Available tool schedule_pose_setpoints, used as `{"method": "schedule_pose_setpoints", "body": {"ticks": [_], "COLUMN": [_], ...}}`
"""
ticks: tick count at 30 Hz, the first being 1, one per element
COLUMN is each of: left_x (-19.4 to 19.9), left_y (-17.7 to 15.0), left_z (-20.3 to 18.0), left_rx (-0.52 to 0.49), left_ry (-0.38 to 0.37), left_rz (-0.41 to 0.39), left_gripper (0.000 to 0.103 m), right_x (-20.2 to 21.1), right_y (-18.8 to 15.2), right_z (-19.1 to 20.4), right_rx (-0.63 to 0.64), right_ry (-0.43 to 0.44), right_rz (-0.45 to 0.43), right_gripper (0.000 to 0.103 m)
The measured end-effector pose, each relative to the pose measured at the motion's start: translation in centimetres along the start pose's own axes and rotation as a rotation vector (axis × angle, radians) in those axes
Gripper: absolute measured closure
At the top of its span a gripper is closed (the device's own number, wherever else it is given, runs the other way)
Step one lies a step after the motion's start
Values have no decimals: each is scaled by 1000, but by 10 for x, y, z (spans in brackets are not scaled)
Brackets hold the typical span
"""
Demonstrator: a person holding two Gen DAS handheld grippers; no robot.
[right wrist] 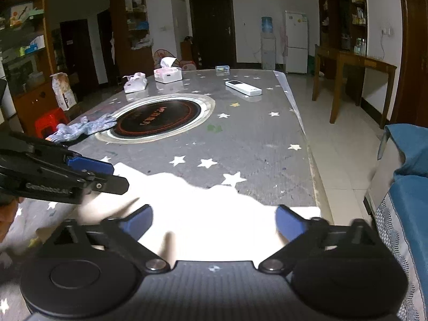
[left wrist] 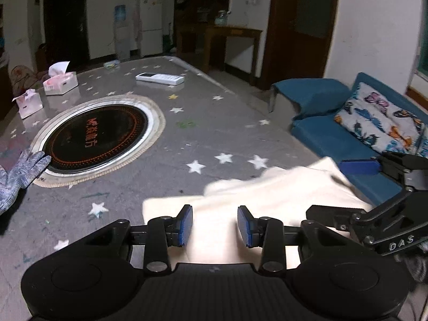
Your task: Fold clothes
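Note:
A cream-white garment [left wrist: 267,195] lies bunched on the near edge of the grey star-patterned table [left wrist: 203,123]; it also shows in the right wrist view [right wrist: 208,211]. My left gripper [left wrist: 214,224] hovers over the cloth with its blue pads apart and nothing between them. My right gripper [right wrist: 214,220] is wide open above the cloth, empty. The right gripper shows at the right of the left wrist view [left wrist: 374,176]; the left gripper shows at the left of the right wrist view [right wrist: 80,171].
A round black induction hob [left wrist: 96,139] sits in the table's middle. A grey knit glove [left wrist: 18,176] lies left of it. Two tissue packs [left wrist: 60,80], a white remote [left wrist: 160,78] lie farther back. A blue sofa with butterfly cushion [left wrist: 374,123] stands right.

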State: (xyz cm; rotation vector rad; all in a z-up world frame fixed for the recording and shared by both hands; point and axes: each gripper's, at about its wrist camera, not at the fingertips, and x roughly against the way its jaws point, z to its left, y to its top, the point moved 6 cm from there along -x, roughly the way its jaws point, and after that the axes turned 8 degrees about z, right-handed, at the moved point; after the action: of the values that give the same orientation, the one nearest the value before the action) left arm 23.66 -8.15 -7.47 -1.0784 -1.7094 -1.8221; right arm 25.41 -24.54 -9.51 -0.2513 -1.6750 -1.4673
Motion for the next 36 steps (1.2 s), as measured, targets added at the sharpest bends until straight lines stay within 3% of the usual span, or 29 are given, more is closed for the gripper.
{"method": "schedule_pose_setpoints", "body": {"ticks": [8, 14, 20, 28, 36], "left_x": [28, 26, 22, 28, 30], "left_y": [-38, -57, -64, -64, -66], "left_z": [-18, -19, -16, -12, -11], "left_rx": [-64, -63, -56, -34, -19], "left_ry": [-19, -16, -7, -10, -12], "left_rz": [-9, 9, 16, 16, 21], "left_gripper": [63, 63, 62, 63, 57], "right_x": [34, 47, 41, 49, 55], "right_y": [-33, -51, -69, -65, -66], "right_z": [-1, -20, -37, -48, -47], "right_rx": [65, 25, -39, -62, -82], "right_ry": [-112, -198, -194, -252, -283], "right_rz": [-8, -21, 17, -1, -21], "right_gripper": [0, 0, 0, 0, 0]}}
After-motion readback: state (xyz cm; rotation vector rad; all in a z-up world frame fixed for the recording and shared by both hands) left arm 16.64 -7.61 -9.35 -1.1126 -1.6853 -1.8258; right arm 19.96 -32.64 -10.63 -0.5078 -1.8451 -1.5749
